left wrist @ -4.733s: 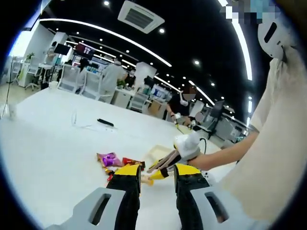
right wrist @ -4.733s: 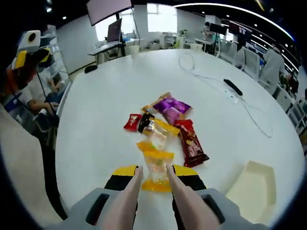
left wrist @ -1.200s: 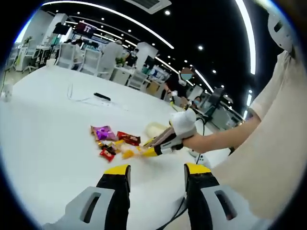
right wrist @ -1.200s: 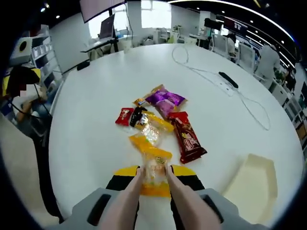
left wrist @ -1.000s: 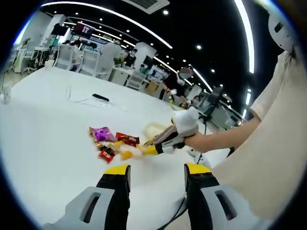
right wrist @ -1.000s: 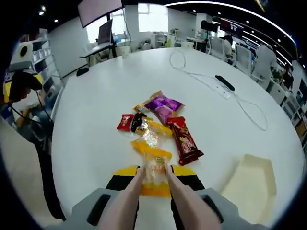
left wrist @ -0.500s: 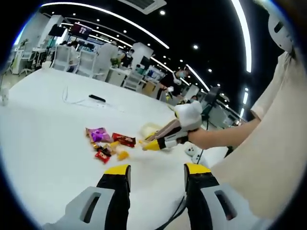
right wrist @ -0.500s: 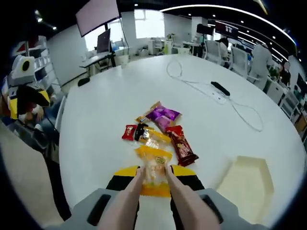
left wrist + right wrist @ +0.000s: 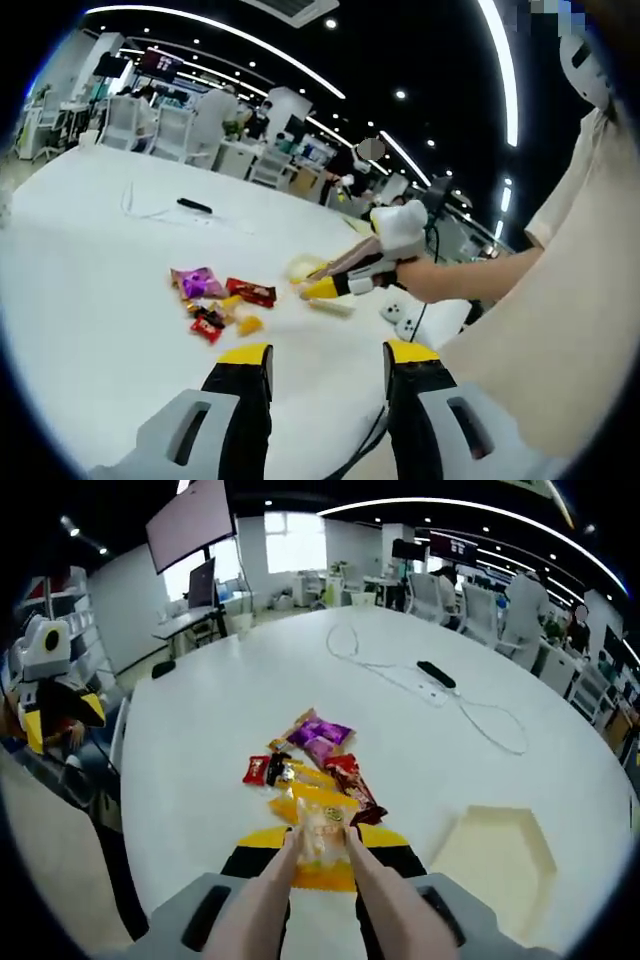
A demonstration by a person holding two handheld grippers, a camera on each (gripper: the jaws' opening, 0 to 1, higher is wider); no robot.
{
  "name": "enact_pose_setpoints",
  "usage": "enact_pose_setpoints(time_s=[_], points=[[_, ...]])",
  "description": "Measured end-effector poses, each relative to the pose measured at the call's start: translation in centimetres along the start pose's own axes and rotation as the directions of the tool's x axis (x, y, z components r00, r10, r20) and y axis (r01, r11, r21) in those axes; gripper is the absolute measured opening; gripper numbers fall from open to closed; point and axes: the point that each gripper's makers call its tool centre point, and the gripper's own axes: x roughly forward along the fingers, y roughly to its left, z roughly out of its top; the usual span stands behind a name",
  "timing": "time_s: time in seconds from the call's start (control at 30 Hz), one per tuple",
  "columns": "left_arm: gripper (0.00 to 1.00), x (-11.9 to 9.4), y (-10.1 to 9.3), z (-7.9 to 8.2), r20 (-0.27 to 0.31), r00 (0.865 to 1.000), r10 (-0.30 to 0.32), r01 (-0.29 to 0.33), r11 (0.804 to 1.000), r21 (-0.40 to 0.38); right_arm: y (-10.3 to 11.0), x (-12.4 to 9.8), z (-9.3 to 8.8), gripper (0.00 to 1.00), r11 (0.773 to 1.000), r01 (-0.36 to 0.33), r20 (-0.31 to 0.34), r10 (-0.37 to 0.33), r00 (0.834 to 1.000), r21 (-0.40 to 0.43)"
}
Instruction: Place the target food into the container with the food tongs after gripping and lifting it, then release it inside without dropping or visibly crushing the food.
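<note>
In the right gripper view my right gripper [image 9: 320, 842], fitted with tan tong arms, is shut on a yellow snack packet [image 9: 322, 825] held above the white table [image 9: 200, 720]. Below and beyond it lies the pile of wrapped snacks [image 9: 310, 752]. The cream container [image 9: 495, 865] sits to the lower right, apart from the packet. In the left gripper view my left gripper [image 9: 328, 356] stands open over the table with nothing in it. The right gripper [image 9: 328, 288], in a gloved hand, hovers beside the container [image 9: 300, 268], right of the snacks [image 9: 215, 300].
A white cable with a black power strip [image 9: 436, 675] runs across the far side of the table. The left gripper [image 9: 50, 680] shows at the left edge of the right gripper view. Chairs, desks and people stand beyond the table. A sleeve [image 9: 570, 300] covers the right side.
The right gripper has risen with the yellow packet, and the snack pile now sits farther below it. In the left gripper view it has moved up and towards the container.
</note>
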Motion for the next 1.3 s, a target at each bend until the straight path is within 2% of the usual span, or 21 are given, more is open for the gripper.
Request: enact_pose_setpoints(time_s=[0.33, 0.63, 0.87, 1.3], points=[[0.43, 0.1, -0.5, -0.1, -0.012, 1.000, -0.016, 0.017, 1.000, 0.014, -0.7, -1.4, 1.0, 0.24, 0.999, 0.031, 0.025, -0.031, 0.999, 0.027], [0.43, 0.4, -0.9, 0.1, -0.020, 0.999, -0.035, 0.036, 0.999, 0.028, -2.1, -2.4, 0.8, 0.24, 0.996, 0.063, 0.040, -0.065, 0.997, 0.056], [0.43, 0.6, -1.3, 0.1, -0.021, 0.999, -0.048, 0.048, 0.998, 0.036, -4.5, -3.3, 0.0, 0.24, 0.990, 0.105, 0.052, -0.110, 0.993, 0.096], [0.43, 1.0, -1.7, -0.2, -0.034, 0.997, -0.067, 0.069, 0.997, 0.037, -7.3, -4.2, -0.6, 0.24, 0.979, 0.153, 0.065, -0.163, 0.984, 0.135]])
